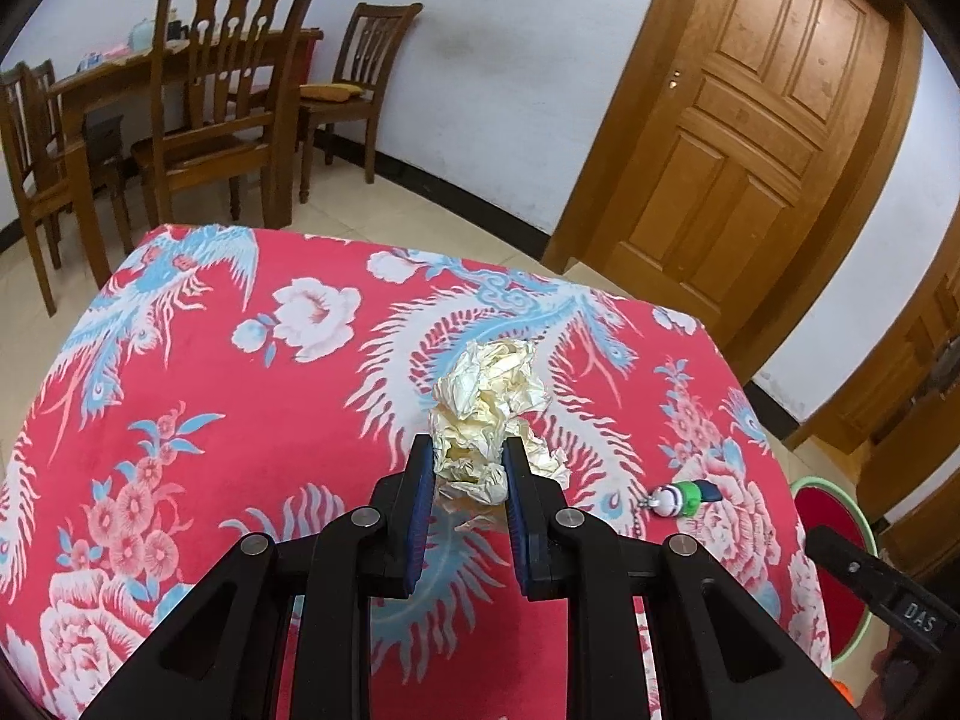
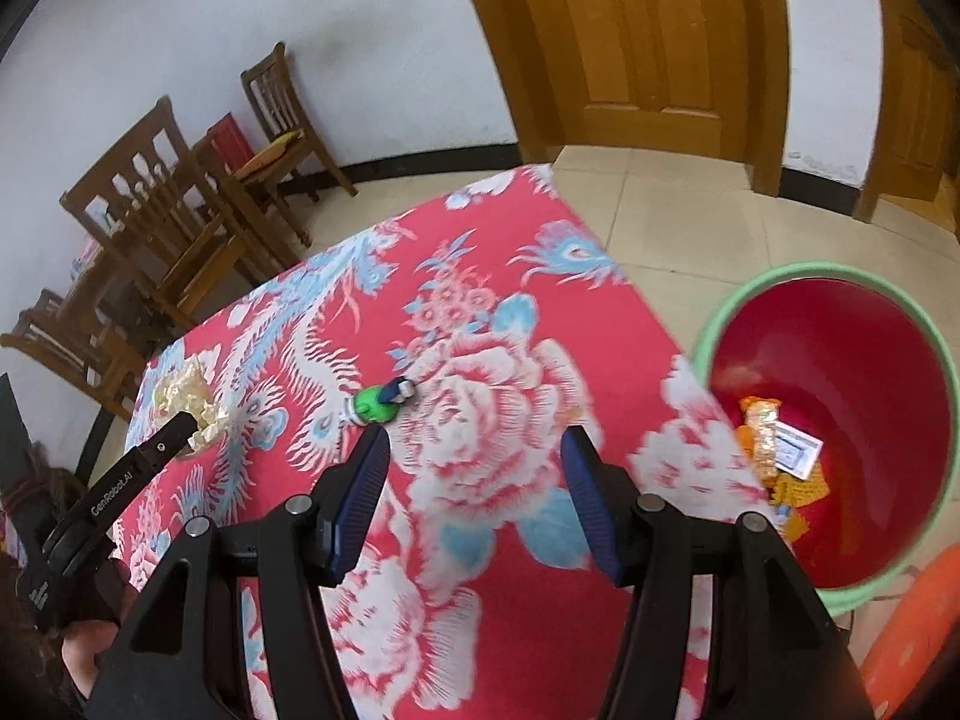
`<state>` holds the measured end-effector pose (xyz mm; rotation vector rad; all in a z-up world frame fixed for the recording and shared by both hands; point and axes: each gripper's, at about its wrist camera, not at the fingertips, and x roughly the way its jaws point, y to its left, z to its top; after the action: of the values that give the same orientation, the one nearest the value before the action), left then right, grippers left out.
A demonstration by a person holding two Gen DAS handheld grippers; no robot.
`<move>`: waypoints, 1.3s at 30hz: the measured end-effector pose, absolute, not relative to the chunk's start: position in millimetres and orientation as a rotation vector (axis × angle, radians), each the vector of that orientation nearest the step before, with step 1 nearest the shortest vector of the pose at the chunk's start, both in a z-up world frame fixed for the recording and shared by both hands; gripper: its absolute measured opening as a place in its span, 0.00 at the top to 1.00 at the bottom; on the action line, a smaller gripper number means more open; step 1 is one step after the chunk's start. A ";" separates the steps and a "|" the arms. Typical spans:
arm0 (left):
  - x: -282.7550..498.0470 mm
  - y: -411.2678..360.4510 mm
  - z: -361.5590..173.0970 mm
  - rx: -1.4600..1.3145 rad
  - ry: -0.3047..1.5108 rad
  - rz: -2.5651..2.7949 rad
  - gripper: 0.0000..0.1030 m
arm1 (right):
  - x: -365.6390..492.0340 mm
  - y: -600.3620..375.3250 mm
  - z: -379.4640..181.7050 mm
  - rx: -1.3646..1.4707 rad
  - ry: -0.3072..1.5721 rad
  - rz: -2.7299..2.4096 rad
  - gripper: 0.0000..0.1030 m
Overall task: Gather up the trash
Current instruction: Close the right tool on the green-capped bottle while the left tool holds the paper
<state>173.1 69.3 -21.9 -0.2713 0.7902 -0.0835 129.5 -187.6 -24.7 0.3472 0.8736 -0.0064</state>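
A home, most likely a dining room; wooden dining table (image 1: 114, 75) with carved wooden chairs (image 1: 222, 96) around it, one with a cushion (image 1: 330, 91); panelled wooden doors (image 1: 762, 102) in white walls with a dark skirting; pale tiled floor (image 2: 690, 222); worktop covered by a red flowered cloth (image 1: 240, 420); red plastic bin (image 2: 840, 360) on the floor beside it.
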 end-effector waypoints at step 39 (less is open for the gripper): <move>175.8 71.1 -32.5 -0.289 0.813 -0.078 0.78 | 182.3 -127.8 -53.9 0.184 0.912 0.083 0.55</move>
<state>175.8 71.1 -32.5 -0.2893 0.8126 -0.0782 182.3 -127.8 -53.9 0.1845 0.9122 0.0825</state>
